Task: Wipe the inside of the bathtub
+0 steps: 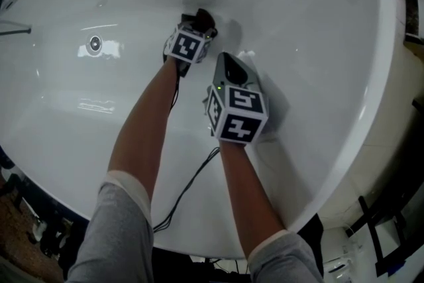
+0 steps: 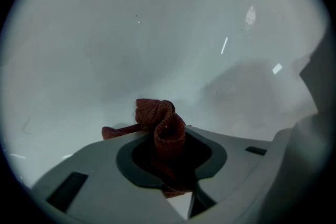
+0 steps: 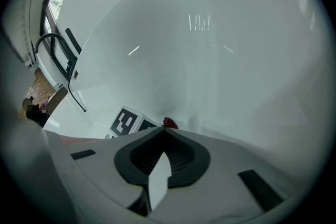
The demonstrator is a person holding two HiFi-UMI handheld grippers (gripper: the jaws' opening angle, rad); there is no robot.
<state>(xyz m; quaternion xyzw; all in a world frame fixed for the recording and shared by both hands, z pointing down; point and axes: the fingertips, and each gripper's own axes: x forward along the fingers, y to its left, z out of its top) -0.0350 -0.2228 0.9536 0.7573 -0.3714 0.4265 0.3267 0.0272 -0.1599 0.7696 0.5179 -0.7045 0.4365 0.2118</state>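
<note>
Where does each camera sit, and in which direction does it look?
Head view: on the person's head, looking steeply down into the white bathtub; both forearms, the left gripper and the right gripper show.
Left gripper view: on the left gripper, facing the tub wall; its jaws, shut on a dark red cloth, show.
Right gripper view: on the right gripper, facing the tub wall; its shut, empty jaws show.
Shared: the right gripper view also catches the left gripper's marker cube and the cloth's tip.

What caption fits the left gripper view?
Left gripper clamps a bunched dark red cloth in its jaws inside the white bathtub.
</note>
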